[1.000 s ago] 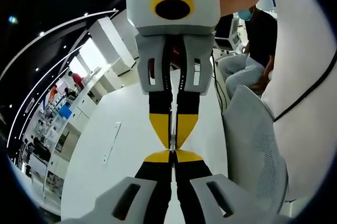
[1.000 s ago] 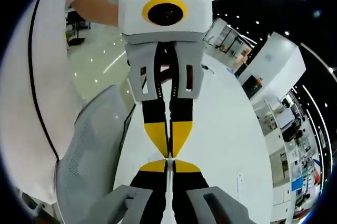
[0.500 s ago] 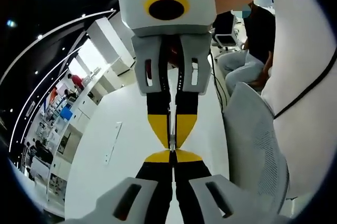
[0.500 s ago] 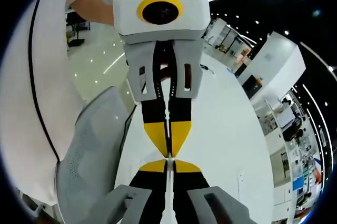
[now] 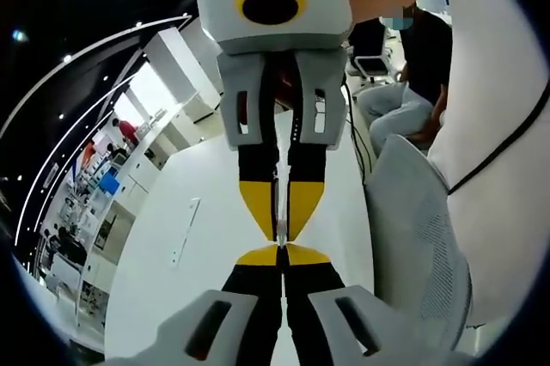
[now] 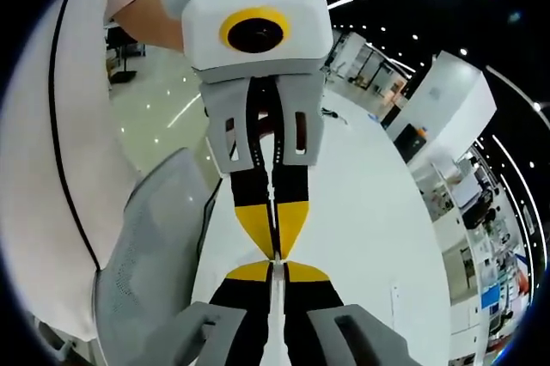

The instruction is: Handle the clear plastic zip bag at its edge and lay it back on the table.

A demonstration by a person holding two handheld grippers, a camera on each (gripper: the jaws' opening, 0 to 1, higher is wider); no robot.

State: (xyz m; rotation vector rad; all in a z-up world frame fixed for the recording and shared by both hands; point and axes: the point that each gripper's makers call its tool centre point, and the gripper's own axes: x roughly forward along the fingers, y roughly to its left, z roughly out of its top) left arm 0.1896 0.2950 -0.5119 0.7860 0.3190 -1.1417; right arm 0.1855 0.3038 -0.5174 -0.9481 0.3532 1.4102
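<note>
Above the white counter [image 5: 163,237], the left tongs [image 5: 281,254] and right tongs [image 6: 274,261] meet tip to tip, both clamped together on the thin edge of the clear zip bag [image 5: 279,211] stretched between them, beside a grey mesh chair [image 5: 412,237].

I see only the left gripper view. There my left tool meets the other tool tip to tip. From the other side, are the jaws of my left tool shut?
Observer: Yes. In the right gripper view the left tool faces the camera, with its yellow-tipped jaws pressed together.
Operator: And the right tool, from behind?
Observer: The right tool is shut too. A thin pale strip runs between its black jaws, most likely the bag seen edge-on.
Operator: Who holds my left tool?
Observer: A person's forearm reaches to its top from a white sleeve.
</note>
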